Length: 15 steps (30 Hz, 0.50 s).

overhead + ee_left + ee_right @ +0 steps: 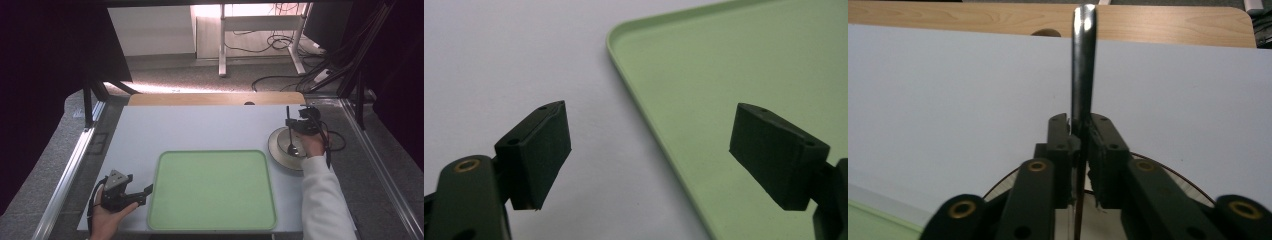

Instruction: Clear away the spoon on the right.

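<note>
Metal spoon (pixel 290 137), bowl resting in round white plate (pixel 278 148) at right counter (pixel 200 127) edge, handle upright: clamped by right claw (pixel 1081 131) for a lift. Left claw (pixel 649 155), jaws apart, parked beside pale green plastic tray (pixel 212 190), ready to steady.

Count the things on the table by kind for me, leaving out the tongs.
Green tray: 1
Plate: 1
Spoon: 1, standing in the plate, clamped by the right tongs
Total: 3
</note>
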### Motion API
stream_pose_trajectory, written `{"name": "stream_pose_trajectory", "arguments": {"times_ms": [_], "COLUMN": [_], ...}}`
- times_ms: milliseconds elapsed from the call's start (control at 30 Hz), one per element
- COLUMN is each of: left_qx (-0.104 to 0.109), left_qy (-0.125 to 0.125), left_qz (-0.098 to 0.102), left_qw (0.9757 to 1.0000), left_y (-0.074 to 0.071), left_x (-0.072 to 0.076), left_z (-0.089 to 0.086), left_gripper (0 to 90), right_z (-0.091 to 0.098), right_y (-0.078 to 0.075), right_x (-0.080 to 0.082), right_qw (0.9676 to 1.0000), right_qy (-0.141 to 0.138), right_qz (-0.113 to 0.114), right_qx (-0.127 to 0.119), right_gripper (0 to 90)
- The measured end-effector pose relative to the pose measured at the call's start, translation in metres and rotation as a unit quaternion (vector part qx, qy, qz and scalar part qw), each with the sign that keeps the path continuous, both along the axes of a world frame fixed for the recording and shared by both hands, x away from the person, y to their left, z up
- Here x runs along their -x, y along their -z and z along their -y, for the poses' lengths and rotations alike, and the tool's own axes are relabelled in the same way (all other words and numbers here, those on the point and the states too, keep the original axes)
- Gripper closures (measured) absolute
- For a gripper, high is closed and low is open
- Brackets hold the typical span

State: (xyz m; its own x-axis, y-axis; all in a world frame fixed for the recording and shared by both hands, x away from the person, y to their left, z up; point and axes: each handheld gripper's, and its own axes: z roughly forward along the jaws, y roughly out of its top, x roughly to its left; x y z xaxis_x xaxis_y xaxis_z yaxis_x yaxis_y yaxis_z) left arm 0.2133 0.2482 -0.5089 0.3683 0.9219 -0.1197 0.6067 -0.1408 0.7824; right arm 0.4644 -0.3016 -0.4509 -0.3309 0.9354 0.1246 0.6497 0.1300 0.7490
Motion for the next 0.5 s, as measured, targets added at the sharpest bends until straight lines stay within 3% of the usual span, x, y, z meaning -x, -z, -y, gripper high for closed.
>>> {"name": "stream_pose_trajectory", "arguments": {"times_ms": [267, 400, 500], "left_qx": [0.005, 0.002, 0.003], "left_qy": [0.0, 0.006, 0.009], "left_qz": [0.003, 0.004, 0.005], "left_qw": [1.0, 1.0, 0.9999], "left_y": [-0.001, -0.002, -0.003], "left_x": [-0.003, -0.006, -0.007], "left_z": [-0.001, 0.002, 0.003], "left_gripper": [16.5, 16.5, 16.5], "right_z": [0.001, 0.003, 0.007], "right_y": [-0.012, -0.02, -0.03], "right_x": [0.008, 0.016, 0.024], "right_qw": [0.9996, 0.9987, 0.9967], "right_qy": [-0.006, -0.013, -0.019], "right_qz": [0.022, 0.048, 0.074], "right_qx": [-0.015, -0.012, -0.027], "right_gripper": [84.2, 86.0, 90.0]}}
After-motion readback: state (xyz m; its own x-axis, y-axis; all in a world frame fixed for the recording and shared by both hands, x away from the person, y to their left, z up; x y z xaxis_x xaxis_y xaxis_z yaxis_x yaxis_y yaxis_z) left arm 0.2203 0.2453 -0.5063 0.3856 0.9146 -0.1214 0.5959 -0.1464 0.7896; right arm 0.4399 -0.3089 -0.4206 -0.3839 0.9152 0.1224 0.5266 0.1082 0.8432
